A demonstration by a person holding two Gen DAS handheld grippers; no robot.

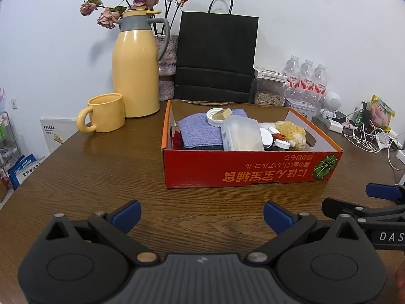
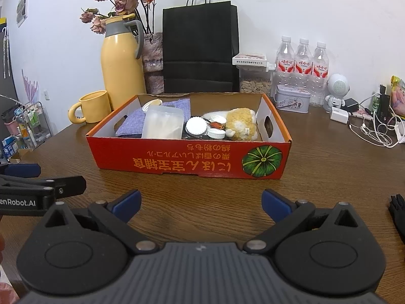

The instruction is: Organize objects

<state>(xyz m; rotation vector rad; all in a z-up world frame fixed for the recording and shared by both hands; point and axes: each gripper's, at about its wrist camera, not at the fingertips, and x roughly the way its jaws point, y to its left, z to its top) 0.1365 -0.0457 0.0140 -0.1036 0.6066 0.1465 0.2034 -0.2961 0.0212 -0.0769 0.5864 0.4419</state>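
Observation:
A red cardboard box (image 1: 243,174) (image 2: 177,159) sits on the wooden table ahead of both grippers. Inside lie a purple cloth (image 1: 200,130) (image 2: 131,124), a clear plastic container (image 1: 241,134) (image 2: 163,122), several white lids (image 2: 196,126), and a yellow plush toy (image 1: 291,131) (image 2: 240,124). My left gripper (image 1: 202,214) is open over bare table, short of the box. My right gripper (image 2: 201,204) is also open and holds nothing. Each gripper shows at the edge of the other's view.
A yellow mug (image 1: 105,112) and yellow thermos jug (image 1: 136,63) stand back left, beside dried roses and a black paper bag (image 1: 215,55). Water bottles (image 2: 302,60), a tin (image 2: 292,98), a white speaker and tangled cables (image 2: 374,131) fill the right side. A black brush (image 2: 398,212) lies near right.

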